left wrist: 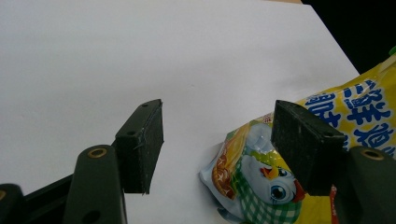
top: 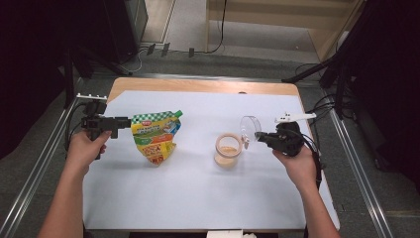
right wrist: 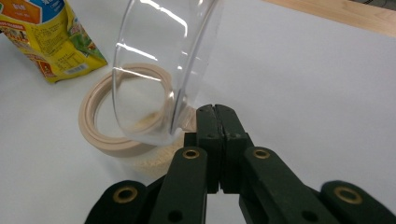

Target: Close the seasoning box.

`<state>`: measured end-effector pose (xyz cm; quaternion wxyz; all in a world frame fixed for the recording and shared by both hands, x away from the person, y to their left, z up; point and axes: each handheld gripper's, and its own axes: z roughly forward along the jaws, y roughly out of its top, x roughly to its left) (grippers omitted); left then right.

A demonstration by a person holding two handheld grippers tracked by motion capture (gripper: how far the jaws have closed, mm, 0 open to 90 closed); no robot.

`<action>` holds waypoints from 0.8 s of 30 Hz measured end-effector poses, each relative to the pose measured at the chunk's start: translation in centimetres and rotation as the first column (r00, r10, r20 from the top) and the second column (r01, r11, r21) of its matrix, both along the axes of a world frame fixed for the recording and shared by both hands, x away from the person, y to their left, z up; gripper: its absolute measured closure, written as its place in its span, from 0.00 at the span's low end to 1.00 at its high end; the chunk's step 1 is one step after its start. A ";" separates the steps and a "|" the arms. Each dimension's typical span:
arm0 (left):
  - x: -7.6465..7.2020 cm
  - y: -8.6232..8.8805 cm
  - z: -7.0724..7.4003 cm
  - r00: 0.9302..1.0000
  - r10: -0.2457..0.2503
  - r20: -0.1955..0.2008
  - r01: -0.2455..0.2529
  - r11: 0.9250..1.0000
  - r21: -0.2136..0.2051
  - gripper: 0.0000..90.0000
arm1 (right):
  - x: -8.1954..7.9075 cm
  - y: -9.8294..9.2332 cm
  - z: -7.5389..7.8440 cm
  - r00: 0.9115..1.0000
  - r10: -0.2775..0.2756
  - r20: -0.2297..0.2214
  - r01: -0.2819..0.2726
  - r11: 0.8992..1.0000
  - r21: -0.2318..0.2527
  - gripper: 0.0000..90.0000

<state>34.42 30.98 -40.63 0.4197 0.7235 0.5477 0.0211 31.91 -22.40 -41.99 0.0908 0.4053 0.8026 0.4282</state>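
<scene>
So there's a table [top: 148, 208] with a white sheet over it. On the left side sits a yellow seasoning pouch [top: 156, 136], leaning a bit, and the left gripper [top: 124, 121] is right at its left edge with jaws spread apart, nothing pinched, the pouch beside one pad. Right of middle stands a beige-rimmed jar [top: 228, 150] with pale powder inside. The right gripper [top: 257, 135] has its jaws pressed together on the rim of a clear plastic lid [top: 249, 126], held tilted just right of the jar.
</scene>
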 end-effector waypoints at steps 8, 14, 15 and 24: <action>0.0 0.1 0.0 1.000 0.000 -0.001 0.000 1.000 -0.004 0.39 | -0.2 0.5 0.1 1.000 0.006 0.011 -0.006 1.000 -0.001 1.00; 0.0 0.1 -0.2 1.000 -0.002 -0.009 0.002 1.000 -0.005 0.39 | -0.5 1.0 0.3 1.000 0.026 0.017 -0.026 1.000 0.004 1.00; 0.0 0.1 -0.2 1.000 -0.002 -0.009 0.002 1.000 -0.005 0.39 | -0.5 1.2 0.3 0.999 0.029 0.018 -0.029 1.000 0.006 1.00; 0.1 0.3 -0.3 1.000 0.002 -0.012 -0.002 1.000 -0.009 0.39 | -1.2 3.3 0.7 0.995 0.093 0.032 -0.093 0.996 0.011 1.00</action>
